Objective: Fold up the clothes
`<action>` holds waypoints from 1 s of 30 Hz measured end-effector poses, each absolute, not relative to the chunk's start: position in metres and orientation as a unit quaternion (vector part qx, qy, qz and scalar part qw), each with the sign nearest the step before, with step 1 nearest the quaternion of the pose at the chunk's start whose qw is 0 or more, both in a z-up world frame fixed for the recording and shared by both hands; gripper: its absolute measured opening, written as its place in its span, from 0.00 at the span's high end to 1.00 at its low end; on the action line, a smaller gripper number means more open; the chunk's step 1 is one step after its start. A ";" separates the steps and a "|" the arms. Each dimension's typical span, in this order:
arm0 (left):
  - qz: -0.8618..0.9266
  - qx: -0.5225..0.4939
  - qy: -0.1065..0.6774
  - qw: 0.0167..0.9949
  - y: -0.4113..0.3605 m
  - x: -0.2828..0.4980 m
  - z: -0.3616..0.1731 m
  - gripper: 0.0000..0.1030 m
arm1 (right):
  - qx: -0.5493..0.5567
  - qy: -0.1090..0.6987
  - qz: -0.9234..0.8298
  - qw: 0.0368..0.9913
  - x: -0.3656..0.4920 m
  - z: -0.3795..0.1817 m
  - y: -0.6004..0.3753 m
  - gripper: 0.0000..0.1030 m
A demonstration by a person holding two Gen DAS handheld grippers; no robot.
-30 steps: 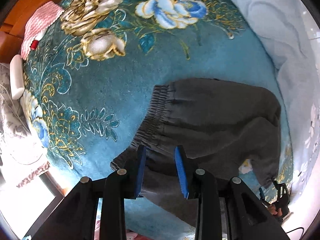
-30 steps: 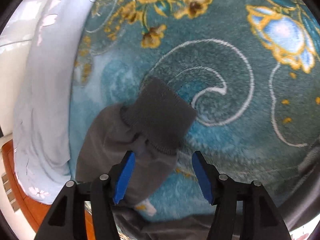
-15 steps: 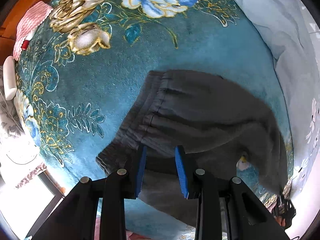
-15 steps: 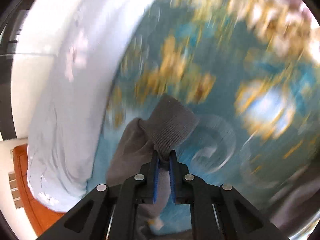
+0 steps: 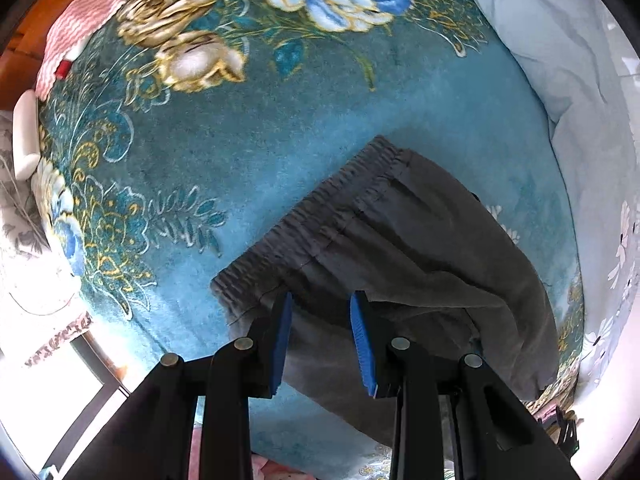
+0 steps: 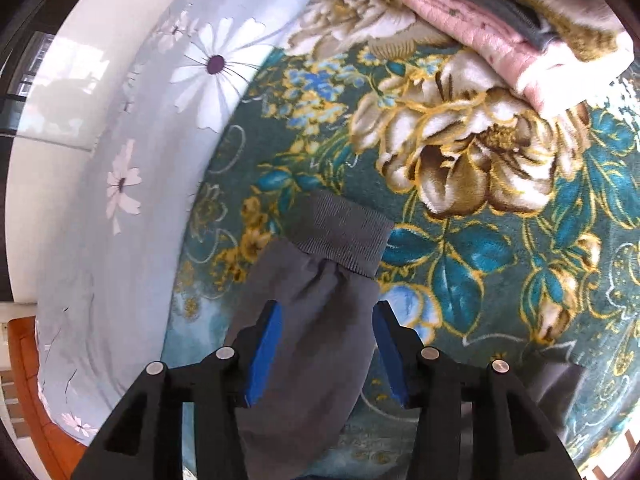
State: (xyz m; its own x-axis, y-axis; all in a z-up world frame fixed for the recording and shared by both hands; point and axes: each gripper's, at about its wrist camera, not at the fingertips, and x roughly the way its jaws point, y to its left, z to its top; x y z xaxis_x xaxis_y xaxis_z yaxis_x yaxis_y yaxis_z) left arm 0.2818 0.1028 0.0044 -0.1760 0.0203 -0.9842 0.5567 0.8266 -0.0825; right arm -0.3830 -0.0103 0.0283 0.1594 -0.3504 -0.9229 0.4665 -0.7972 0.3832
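Trousers [image 5: 420, 240] spread on blanket [image 5: 280, 128], waistband flat for folding. Left gripper [image 5: 320, 320] part open, empty, above the seat. Right gripper [image 6: 326, 348] just reopened astride cuff [image 6: 344, 236], pads clear: leg laid down.

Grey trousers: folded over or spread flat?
Folded over, at least partly. In the left wrist view the trousers lie doubled, an upper layer's edge over the lower one, waistband flat on the blanket.

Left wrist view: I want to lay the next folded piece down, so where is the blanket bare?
Bare blanket lies between the grey trousers' waistband and the big printed flowers, with more at the left beside the leaf print. It is crowded lower right, where the trousers spread up to the pale quilt.
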 end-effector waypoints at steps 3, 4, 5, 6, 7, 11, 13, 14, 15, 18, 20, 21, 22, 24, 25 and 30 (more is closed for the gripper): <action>-0.206 0.183 0.740 0.613 0.127 0.289 -0.002 0.70 | 0.696 0.033 -0.644 0.314 -0.380 0.044 0.012 0.46; -0.198 0.173 0.745 0.613 0.138 0.293 -0.006 0.68 | 0.699 0.029 -0.643 0.312 -0.378 0.049 0.021 0.45; -0.191 0.159 0.752 0.611 0.148 0.296 -0.009 0.62 | 0.703 0.026 -0.640 0.310 -0.376 0.052 0.031 0.44; -0.183 0.141 0.761 0.606 0.158 0.299 -0.014 0.59 | 0.705 0.024 -0.639 0.308 -0.374 0.057 0.044 0.44; -0.173 0.106 0.776 0.598 0.174 0.304 -0.021 0.58 | 0.707 0.023 -0.638 0.304 -0.372 0.061 0.056 0.44; -0.157 0.029 0.804 0.573 0.209 0.312 -0.044 0.57 | 0.715 0.021 -0.640 0.281 -0.366 0.078 0.109 0.44; -0.158 0.009 0.809 0.565 0.220 0.313 -0.057 0.57 | 0.714 0.011 -0.644 0.274 -0.365 0.090 0.126 0.44; -0.161 -0.002 0.812 0.561 0.224 0.313 -0.064 0.57 | 0.713 0.006 -0.647 0.272 -0.365 0.097 0.133 0.44; -0.163 -0.010 0.817 0.553 0.226 0.310 -0.071 0.57 | 0.711 0.000 -0.649 0.270 -0.365 0.104 0.141 0.44; -0.169 -0.032 0.830 0.531 0.231 0.304 -0.093 0.55 | 0.697 0.009 -0.660 0.281 -0.363 0.129 0.149 0.44; -0.165 -0.036 0.838 0.519 0.232 0.298 -0.107 0.52 | 0.686 0.024 -0.664 0.296 -0.358 0.147 0.149 0.44; -0.162 -0.038 0.840 0.517 0.233 0.296 -0.111 0.52 | 0.682 0.029 -0.665 0.303 -0.355 0.155 0.149 0.44; -0.157 -0.042 0.842 0.515 0.234 0.295 -0.116 0.52 | 0.679 0.032 -0.665 0.310 -0.351 0.162 0.150 0.44; -0.147 -0.049 0.846 0.510 0.235 0.293 -0.123 0.51 | 0.674 0.036 -0.663 0.323 -0.344 0.173 0.151 0.43; -0.140 -0.053 0.849 0.507 0.236 0.293 -0.126 0.51 | 0.674 0.037 -0.662 0.326 -0.341 0.176 0.153 0.42; -0.122 -0.059 0.854 0.502 0.239 0.293 -0.134 0.41 | 0.680 0.044 -0.656 0.324 -0.335 0.174 0.174 0.41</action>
